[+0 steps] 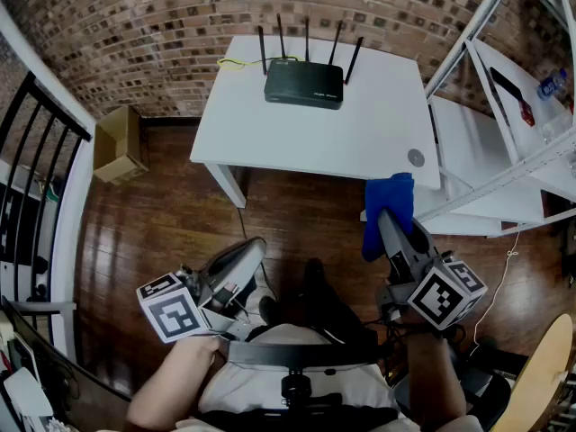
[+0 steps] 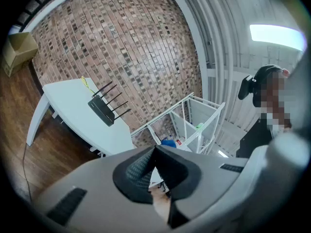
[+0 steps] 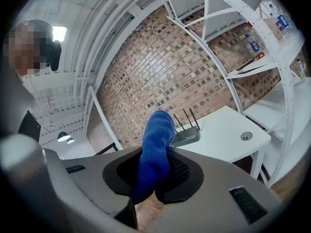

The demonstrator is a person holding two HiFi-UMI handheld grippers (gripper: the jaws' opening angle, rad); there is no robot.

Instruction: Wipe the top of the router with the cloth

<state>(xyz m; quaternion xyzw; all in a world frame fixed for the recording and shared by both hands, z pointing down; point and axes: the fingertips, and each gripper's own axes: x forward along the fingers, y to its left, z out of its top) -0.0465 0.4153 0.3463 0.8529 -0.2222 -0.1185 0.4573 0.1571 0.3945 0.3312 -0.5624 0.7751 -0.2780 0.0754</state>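
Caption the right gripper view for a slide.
Right gripper shut on a blue cloth, pointed toward the black router on the white table.

A white table (image 1: 360, 133) stands against the brick wall (image 1: 135, 25); a cardboard box (image 1: 119, 142) (just by that wall) sits on the wooden floor (image 1: 162, 232); white shelving (image 1: 472, 156) stands right of the table.

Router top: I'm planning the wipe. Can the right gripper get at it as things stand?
Probably yes: the right gripper holds the cloth, and bare table lies before the router, though it's a forward reach.
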